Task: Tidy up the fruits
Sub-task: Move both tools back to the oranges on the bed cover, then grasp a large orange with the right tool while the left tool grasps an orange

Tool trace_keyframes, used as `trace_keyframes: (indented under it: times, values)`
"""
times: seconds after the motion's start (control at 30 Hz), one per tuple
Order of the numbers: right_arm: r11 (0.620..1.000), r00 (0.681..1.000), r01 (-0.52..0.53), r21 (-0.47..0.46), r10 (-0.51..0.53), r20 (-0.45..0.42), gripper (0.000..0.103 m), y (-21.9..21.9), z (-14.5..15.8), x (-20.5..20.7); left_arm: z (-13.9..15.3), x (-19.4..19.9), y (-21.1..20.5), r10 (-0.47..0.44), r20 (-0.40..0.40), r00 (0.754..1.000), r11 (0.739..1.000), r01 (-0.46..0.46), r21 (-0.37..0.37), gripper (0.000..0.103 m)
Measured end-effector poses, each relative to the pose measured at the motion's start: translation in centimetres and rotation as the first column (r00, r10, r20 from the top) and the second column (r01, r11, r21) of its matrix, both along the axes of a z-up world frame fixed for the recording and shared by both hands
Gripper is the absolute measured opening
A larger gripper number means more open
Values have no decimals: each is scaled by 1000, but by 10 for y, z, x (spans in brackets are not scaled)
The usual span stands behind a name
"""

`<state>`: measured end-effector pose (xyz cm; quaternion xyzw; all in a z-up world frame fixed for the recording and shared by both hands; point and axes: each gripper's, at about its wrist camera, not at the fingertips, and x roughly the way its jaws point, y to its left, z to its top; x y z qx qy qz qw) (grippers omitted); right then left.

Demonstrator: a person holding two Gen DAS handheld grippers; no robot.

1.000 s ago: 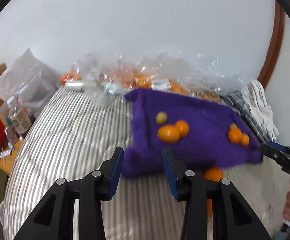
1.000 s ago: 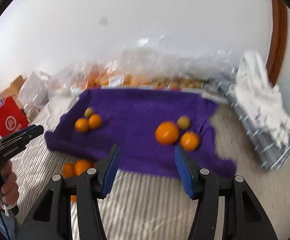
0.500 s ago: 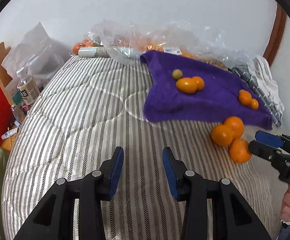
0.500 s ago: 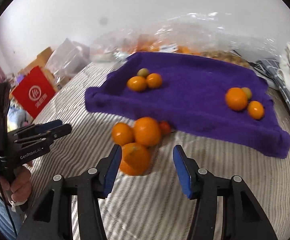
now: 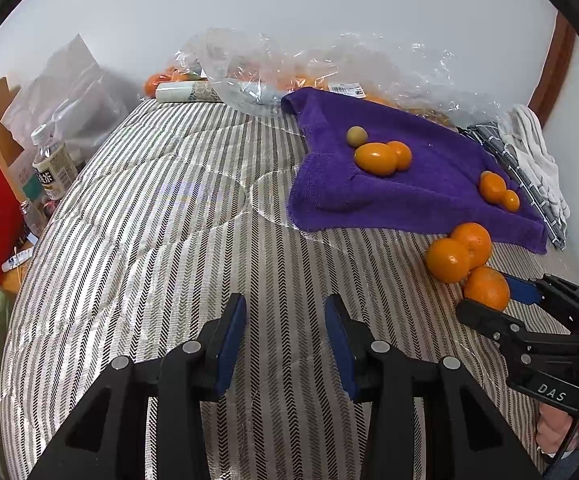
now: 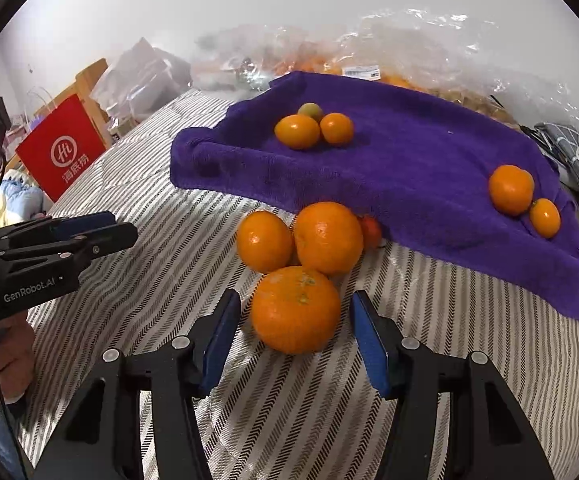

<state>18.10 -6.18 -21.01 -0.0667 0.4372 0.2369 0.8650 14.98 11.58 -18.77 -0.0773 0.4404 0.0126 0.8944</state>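
Jaws of the right gripper [image 6: 295, 338] stand wide, one blue pad on each side of the nearest large round orange [image 6: 295, 314], with a gap showing on both sides, so nothing is clamped yet. That orange rests on the striped quilted bedcover [image 6: 161, 248], just in front of two more large oranges, the left one [image 6: 264, 241] and the right one [image 6: 328, 237], which touch each other and seem to touch it as well. A small reddish fruit [image 6: 370, 232] peeks out behind them at the hem of the purple fleecy towel [image 6: 409, 168].

The step in hand looks like the grasp of that front orange. To do it well, I would centre the pads on its widest part, keep them level with the bed, and close gently; the soft bedding may let it roll, and a skewed squeeze could nudge its neighbours.

The left gripper [image 5: 285, 338] hangs over bare stripes, its jaws apart and empty, well apart from the fruit.

Counted: three large oranges on the bedcover and one small reddish fruit beside them. On the towel, a left cluster of three, two small orange fruits [image 6: 297, 131] and one greenish-yellow one [image 6: 310, 111], and a right pair of orange fruits [image 6: 511, 189]. More fruit sits in the clear plastic bags [image 6: 409, 40] behind, too blurred to count.
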Motion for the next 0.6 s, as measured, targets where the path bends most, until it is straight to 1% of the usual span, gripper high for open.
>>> trace_keyframes:
  times: [0.03, 0.07, 0.17, 0.27, 0.33, 0.47, 0.53, 0.6]
  values:
    - [1000, 1000, 1, -7, -1, 6, 43, 0, 0, -1, 0, 0, 0, 0, 0, 1000, 1000, 0, -2, 39]
    - [1000, 1000, -5, -6, 6, 10, 41, 0, 0, -2, 0, 0, 0, 0, 0, 1000, 1000, 0, -3, 39]
    - [1000, 1000, -5, 4, 5, 8, 41, -7, 3, -3, -1, 1, 0, -2, 0, 1000, 1000, 2, -4, 40]
    - [999, 999, 32, 16, -32, 36, 41, -27, 10, -5, -1, 1, 0, -12, 0, 1000, 1000, 12, -6, 42]
    - [998, 996, 59, 25, -60, 60, 41, -45, 18, -6, -1, 2, 0, -16, 0, 1000, 1000, 16, -8, 43]
    - [994, 986, 109, 10, -109, 125, 41, -83, 34, -3, -1, 2, 1, -30, 4, 1000, 999, 30, -25, 43]
    - [991, 981, 137, 2, -136, 135, 41, -101, 37, 4, -1, 2, 1, -35, 6, 999, 999, 35, -37, 43]
    - [986, 978, 164, 5, -163, 127, 41, -120, 36, 15, -1, 1, 1, -36, 6, 999, 999, 36, -37, 43]
